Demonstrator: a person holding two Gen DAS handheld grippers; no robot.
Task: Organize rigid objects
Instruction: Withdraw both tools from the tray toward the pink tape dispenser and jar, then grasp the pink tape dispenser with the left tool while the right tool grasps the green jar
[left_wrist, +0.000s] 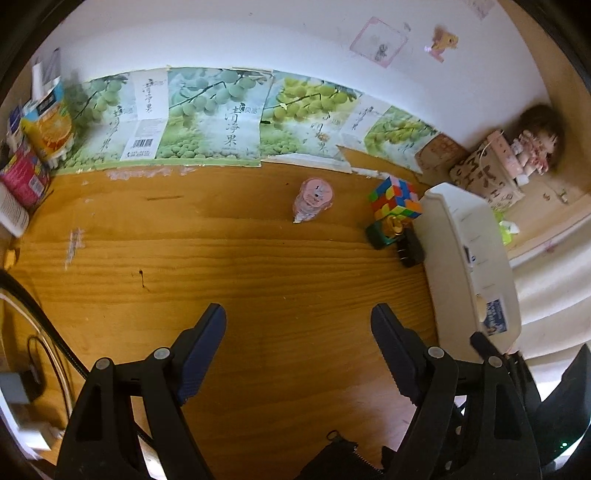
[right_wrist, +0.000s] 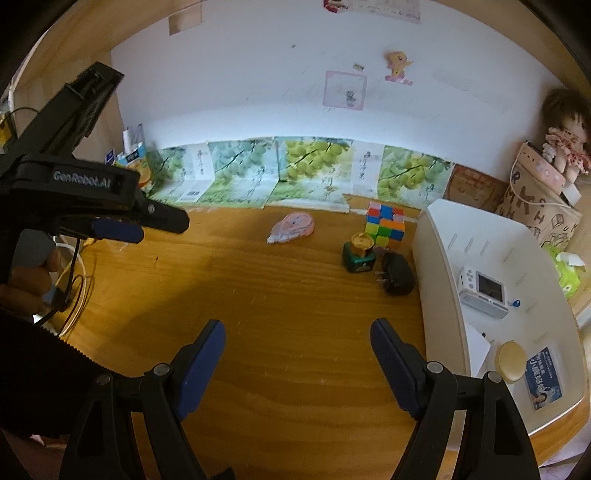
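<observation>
Hovering Over a Wooden Desk, Both Grippers Empty

Spreading wide above bare wood, the left gripper (left_wrist: 298, 321) held nothing between its blue pads, and the right gripper (right_wrist: 297, 336) stood just as open and just as empty. In the right wrist view the left gripper also showed at about nine o'clock, a gloved hand (right_wrist: 27, 273) wrapped round its handle.

The things to be sorted sat in a small cluster toward one o'clock from the right gripper. A colourful puzzle cube (right_wrist: 385, 225) stood farthest back; a small green jar with a gold lid (right_wrist: 360, 253) sat just in front of it, at its seven o'clock, and a black plug adapter (right_wrist: 397, 277) lay just beside the jar at four o'clock, prongs pointing toward the jar. Well apart from them, at about ten o'clock from the cube, lay a pink packet (right_wrist: 293, 229) on its side.

A white tray (right_wrist: 439, 258) filled the three o'clock side of the desk (right_wrist: 277, 295) — inside it lay a small white camera (right_wrist: 484, 290), a round cream disc (right_wrist: 512, 360) and a blue printed card (right_wrist: 543, 380).
</observation>
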